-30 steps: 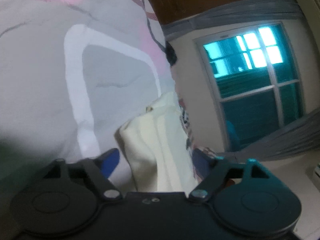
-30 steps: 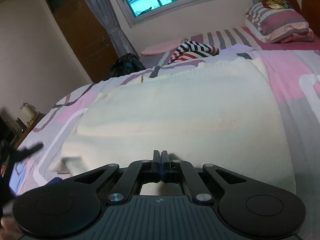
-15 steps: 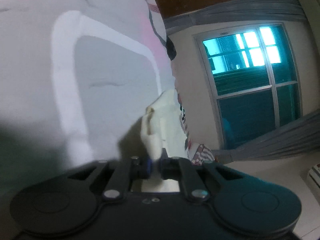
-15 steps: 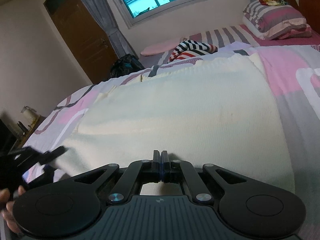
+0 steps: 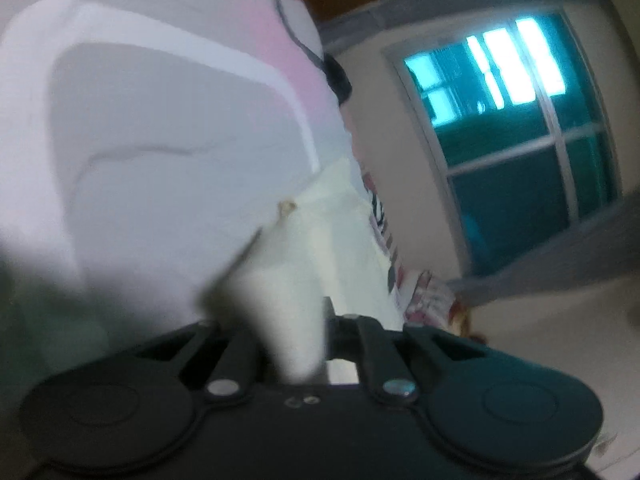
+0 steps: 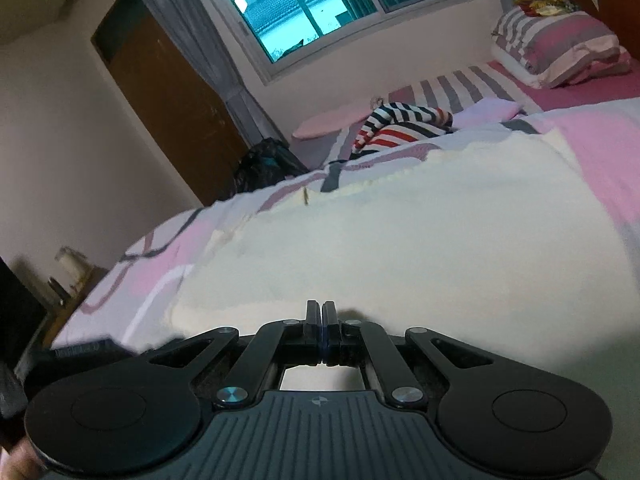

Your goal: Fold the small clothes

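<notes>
A cream knitted garment (image 6: 420, 240) lies spread flat on the bed. In the left wrist view its near corner (image 5: 288, 312) bunches up between the fingers of my left gripper (image 5: 294, 332), which is shut on it. My right gripper (image 6: 322, 320) is shut, its closed fingers at the garment's near edge; whether cloth is pinched between them is hidden. The left gripper's dark body shows in the right wrist view (image 6: 76, 356) at the garment's left corner.
The bed has a pink, white and grey sheet (image 6: 160, 264). A striped garment (image 6: 400, 128) and striped pillows (image 6: 560, 48) lie at the far end. A dark bag (image 6: 268, 164), a brown door (image 6: 168, 104) and a window (image 6: 304, 4) stand beyond the bed.
My left gripper went from open around the garment's corner to shut on it, and the corner now rises bunched. My right gripper stayed shut at the near edge while its view tilted.
</notes>
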